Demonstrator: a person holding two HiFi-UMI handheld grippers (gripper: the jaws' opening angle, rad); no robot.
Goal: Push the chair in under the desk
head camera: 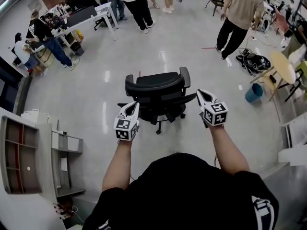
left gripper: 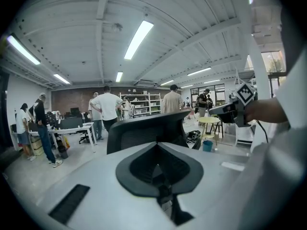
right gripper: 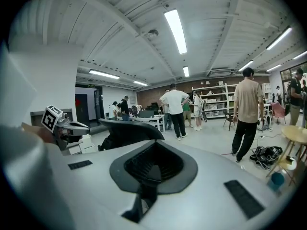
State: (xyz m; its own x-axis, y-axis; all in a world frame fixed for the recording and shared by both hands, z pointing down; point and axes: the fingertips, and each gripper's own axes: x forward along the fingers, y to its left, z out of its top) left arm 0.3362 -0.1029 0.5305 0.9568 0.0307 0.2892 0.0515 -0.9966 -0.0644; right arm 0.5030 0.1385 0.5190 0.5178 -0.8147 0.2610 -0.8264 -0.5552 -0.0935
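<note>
- Left hand-held gripper [head camera: 133, 105]: jaws clenched, nothing held.
- Right hand-held gripper [head camera: 202, 94]: jaws clenched, nothing held.
- Black office chair [head camera: 158, 87]: stands on the floor [head camera: 96, 71], just beyond both hand-held grippers, centred between them.

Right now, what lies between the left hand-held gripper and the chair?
Nothing. In the left gripper view the chair rises right beyond the shut left hand-held gripper, with no object between them. The head view agrees. Whether they touch is unclear.
</note>
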